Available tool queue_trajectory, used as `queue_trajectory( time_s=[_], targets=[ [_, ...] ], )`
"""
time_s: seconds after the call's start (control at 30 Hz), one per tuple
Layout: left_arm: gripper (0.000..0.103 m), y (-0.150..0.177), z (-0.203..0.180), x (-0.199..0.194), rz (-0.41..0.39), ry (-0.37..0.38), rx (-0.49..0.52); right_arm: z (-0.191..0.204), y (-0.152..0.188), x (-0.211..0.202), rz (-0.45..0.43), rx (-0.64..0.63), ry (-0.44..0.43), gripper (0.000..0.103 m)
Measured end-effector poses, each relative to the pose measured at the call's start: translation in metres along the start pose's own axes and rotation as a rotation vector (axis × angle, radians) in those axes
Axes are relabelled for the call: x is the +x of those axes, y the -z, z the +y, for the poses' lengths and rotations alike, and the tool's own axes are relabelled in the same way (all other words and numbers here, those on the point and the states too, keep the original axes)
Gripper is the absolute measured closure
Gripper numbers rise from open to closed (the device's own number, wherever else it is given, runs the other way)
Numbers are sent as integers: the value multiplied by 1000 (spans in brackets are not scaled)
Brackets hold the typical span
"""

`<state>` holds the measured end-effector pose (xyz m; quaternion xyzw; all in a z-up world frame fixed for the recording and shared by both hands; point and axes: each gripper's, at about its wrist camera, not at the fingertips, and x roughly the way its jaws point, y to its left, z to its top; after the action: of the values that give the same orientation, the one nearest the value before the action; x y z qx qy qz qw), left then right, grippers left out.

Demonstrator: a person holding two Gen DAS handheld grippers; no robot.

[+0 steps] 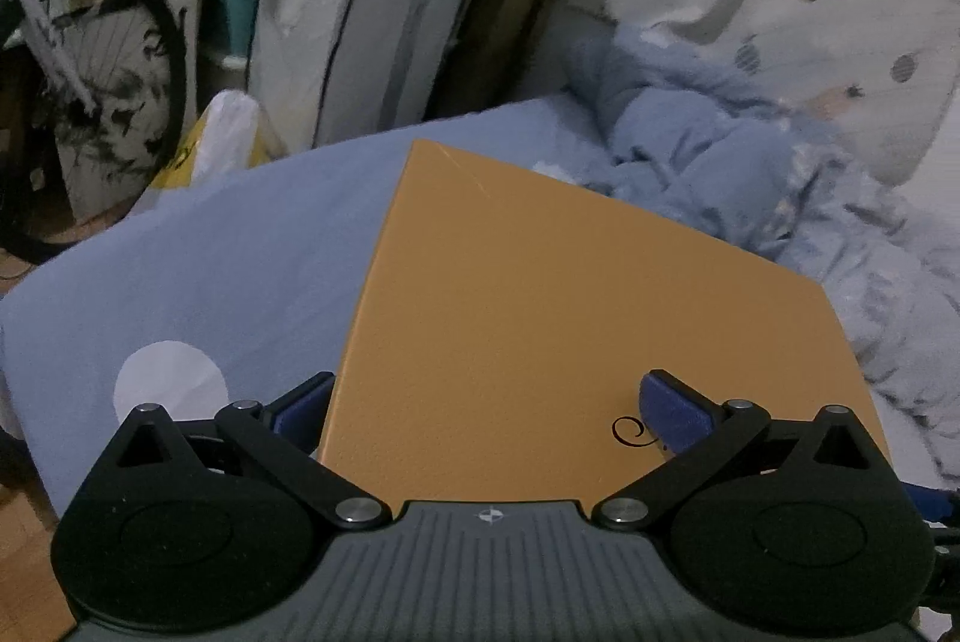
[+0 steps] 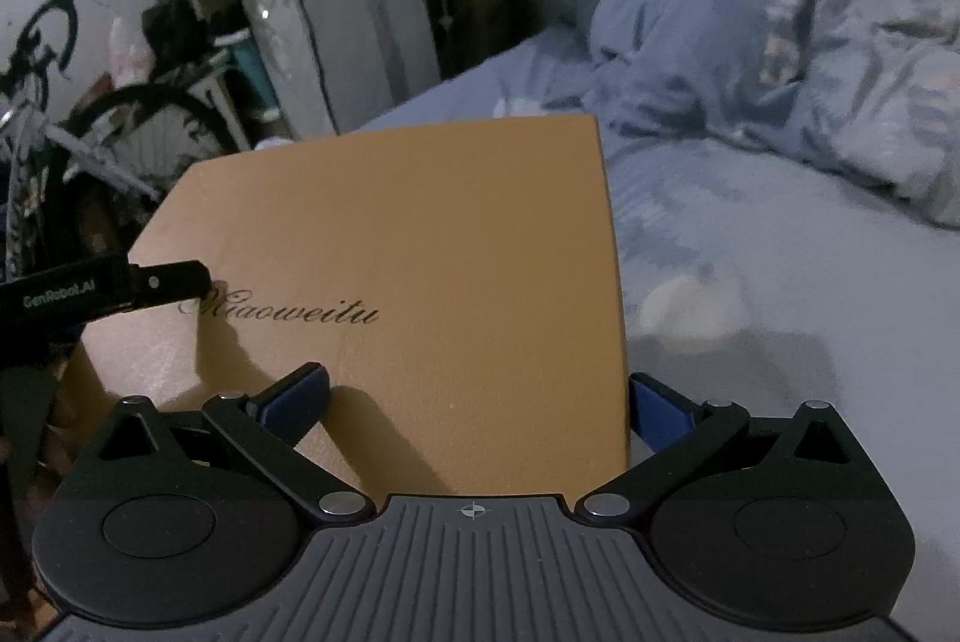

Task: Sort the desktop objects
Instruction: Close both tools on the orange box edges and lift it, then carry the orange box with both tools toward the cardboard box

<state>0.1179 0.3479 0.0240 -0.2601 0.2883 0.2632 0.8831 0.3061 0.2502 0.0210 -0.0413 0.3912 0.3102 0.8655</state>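
Note:
A flat orange box [image 1: 540, 300] with black script lettering on its lid lies on a blue bedsheet [image 1: 228, 246]. It also shows in the right wrist view [image 2: 420, 246]. My left gripper [image 1: 489, 411] is open, with one blue pad beyond the box's left edge and the other over the lid by the lettering. My right gripper [image 2: 477, 402] is open and straddles the box's near right corner, one pad over the lid and one off its right edge. The left gripper's black arm [image 2: 102, 291] reaches over the box's left side in the right wrist view.
A crumpled blue duvet [image 1: 750, 174] lies at the back right of the bed, also in the right wrist view [image 2: 780, 60]. A bicycle [image 1: 102, 60], wrapped bundles [image 1: 360, 24] and a yellow and white bag [image 1: 216, 144] stand beyond the bed's left edge. A white circle [image 1: 171, 381] marks the sheet.

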Motion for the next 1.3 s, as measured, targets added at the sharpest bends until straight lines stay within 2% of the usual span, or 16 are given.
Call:
queue_trajectory(
  time_s=[0.37, 0.6, 0.77, 0.97, 1.3],
  targets=[
    [0, -4, -54, -81, -65, 83, 50, -15, -4, -127, -99, 10, 56, 0],
    [0, 7, -86, -124, -71, 140, 74, -24, 11, -206, -134, 30, 103, 0],
    [0, 28, -111, -151, -72, 182, 107, -33, 34, -257, -169, 64, 154, 0],
    [0, 54, -132, -164, -44, 232, 137, -47, 71, -303, -172, 94, 209, 0],
    [0, 92, -174, -165, 2, 278, 194, -78, 134, -346, -162, 156, 263, 0]
  ],
)
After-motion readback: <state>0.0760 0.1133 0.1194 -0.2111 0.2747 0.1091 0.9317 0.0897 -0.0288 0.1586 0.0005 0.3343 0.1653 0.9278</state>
